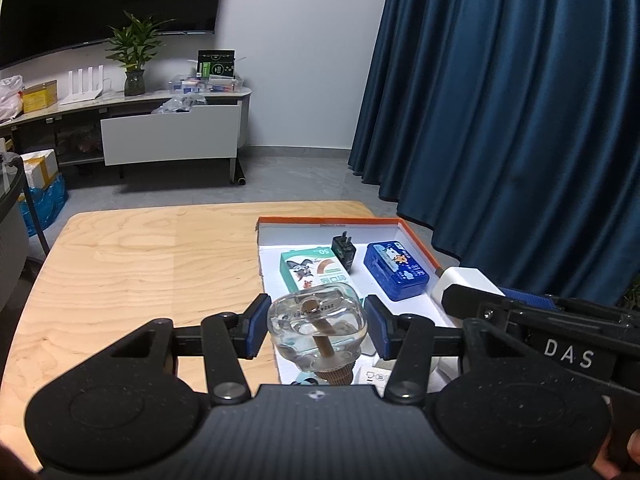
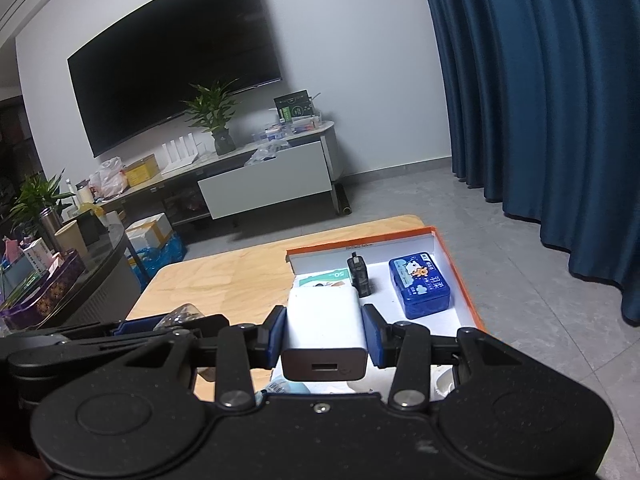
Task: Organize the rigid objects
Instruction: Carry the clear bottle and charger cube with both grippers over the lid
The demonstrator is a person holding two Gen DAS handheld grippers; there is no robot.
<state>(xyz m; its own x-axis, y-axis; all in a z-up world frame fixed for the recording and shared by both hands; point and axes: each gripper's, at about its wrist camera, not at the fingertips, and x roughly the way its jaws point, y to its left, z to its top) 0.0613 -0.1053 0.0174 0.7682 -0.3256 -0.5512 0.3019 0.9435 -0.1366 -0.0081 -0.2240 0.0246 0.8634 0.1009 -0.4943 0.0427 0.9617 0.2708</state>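
Clear glass, the bottle (image 1: 316,330) is likely slippery and breakable, best taken across its flat sides. The left gripper (image 1: 316,330) does so: its blue pads (image 1: 256,326) press those sides, holding the bottle above the near edge of the white tray (image 1: 416,236). Just right of it, the white charger (image 2: 325,322), light, stiff and smooth, sits clamped by its broad faces in the right gripper (image 2: 325,330), jaws partly closed, above the tray.
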